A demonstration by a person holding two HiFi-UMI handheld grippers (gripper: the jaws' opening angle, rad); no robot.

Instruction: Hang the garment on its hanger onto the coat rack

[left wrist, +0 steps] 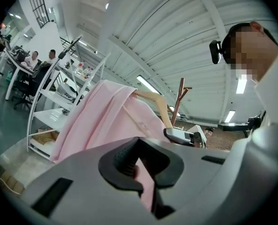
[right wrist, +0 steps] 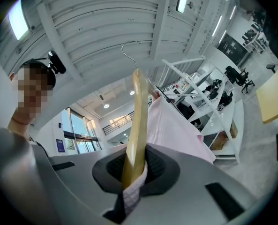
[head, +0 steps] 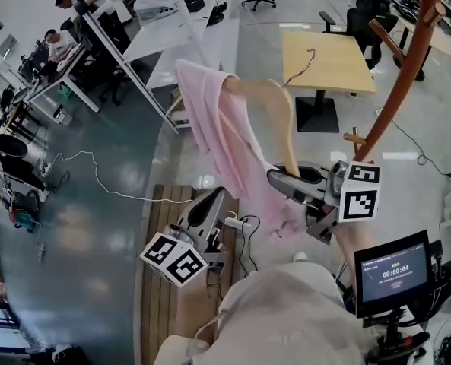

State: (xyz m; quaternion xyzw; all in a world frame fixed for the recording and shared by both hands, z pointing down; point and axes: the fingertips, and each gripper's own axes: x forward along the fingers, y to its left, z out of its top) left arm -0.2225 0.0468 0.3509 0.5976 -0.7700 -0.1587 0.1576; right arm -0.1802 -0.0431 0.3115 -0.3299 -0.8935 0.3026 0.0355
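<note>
— While the hanger is being clamped by the right tongs, what is being risked?
— The garment, being pinched beside them by the left tongs, may be getting tugged off short of the coat rack beyond.

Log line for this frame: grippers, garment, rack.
left gripper shut on pink garment | right gripper shut on wooden hanger | hook clear of coat rack | not yet hung
</note>
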